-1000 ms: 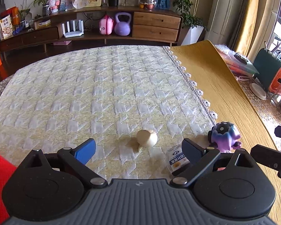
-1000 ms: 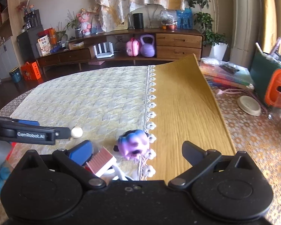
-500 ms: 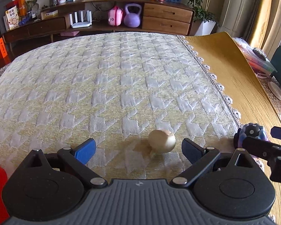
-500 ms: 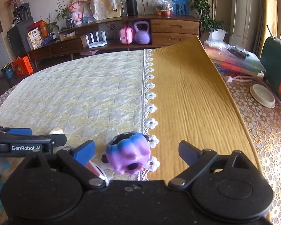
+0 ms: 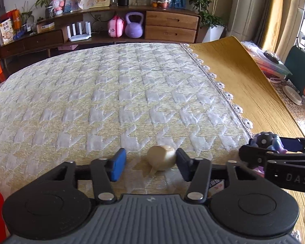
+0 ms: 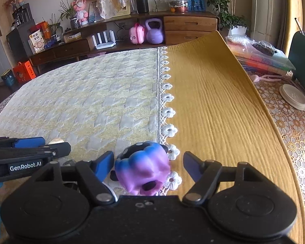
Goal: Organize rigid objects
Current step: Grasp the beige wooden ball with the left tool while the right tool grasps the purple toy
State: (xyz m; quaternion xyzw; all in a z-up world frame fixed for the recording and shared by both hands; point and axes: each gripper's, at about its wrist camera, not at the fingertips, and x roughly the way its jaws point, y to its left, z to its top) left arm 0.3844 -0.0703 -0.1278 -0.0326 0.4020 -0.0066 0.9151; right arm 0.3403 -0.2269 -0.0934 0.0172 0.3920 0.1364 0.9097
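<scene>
**Both claws closing around small toys on the tabletop**

My left claw is closing around the small cream, onion-shaped wooden piece, which sits on the pale yellow-and-white quilted cloth. The pad at its 3 o'clock side seems to touch it; the blue pad at 9 o'clock stands apart, so nothing is gripped yet.

My right claw is closing too, at medium width, with the purple-and-blue rubbery toy with a dark dotted cap between the fingers. The left pad sits just beside the toy, the right pad stands clear. The toy lies on the white crocheted flower trim, where the quilted cloth meets the mustard ribbed cloth. From the right view, the left claw lies at 9 o'clock.
</scene>
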